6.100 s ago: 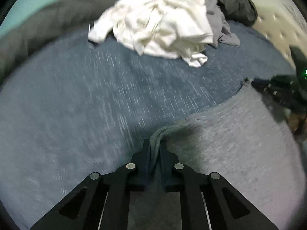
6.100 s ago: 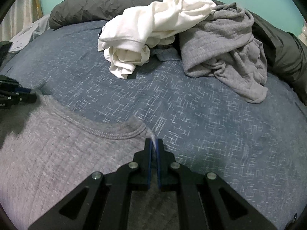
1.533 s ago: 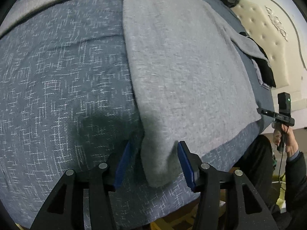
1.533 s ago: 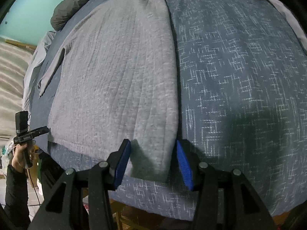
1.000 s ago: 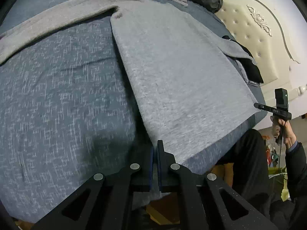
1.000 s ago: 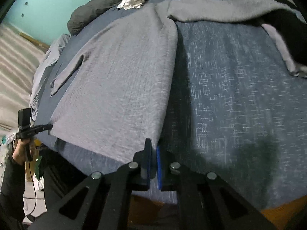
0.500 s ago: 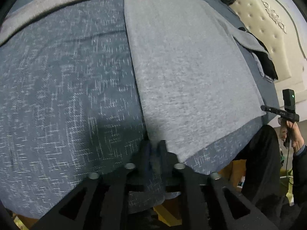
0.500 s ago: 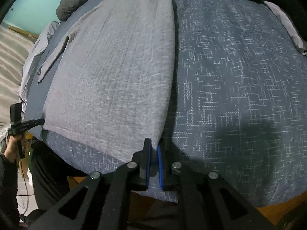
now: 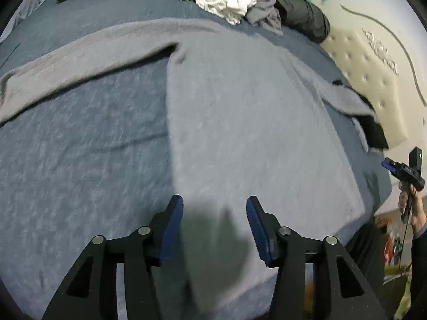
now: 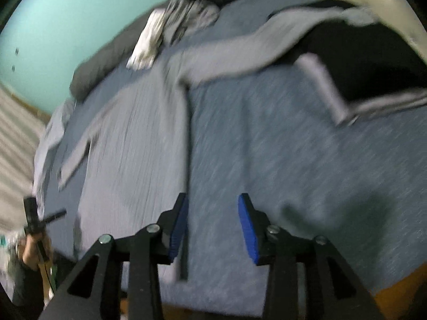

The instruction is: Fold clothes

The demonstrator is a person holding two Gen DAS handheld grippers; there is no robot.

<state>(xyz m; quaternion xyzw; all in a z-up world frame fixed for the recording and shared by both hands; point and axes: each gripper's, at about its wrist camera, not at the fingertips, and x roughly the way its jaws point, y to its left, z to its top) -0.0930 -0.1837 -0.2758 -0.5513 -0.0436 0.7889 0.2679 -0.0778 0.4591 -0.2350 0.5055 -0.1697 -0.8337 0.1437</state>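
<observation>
While the grey sweater (image 9: 240, 122) is lying flat across the blue bedspread (image 9: 80, 160), sleeves out to both sides, its lower hem is sitting near the bed's edge. Left gripper (image 9: 214, 221) is hanging over that hem, jaws just opening, gripping nothing. Right gripper (image 10: 213, 221) is likewise just opening, empty, beside the sweater's side edge over bare bedspread.

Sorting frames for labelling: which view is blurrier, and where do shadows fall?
Right wrist view: heavy motion streaks across the grey sweater and bedspread. Left wrist view: milder blur; the hand-held gripper casts a dark shadow on the sweater's hem.
</observation>
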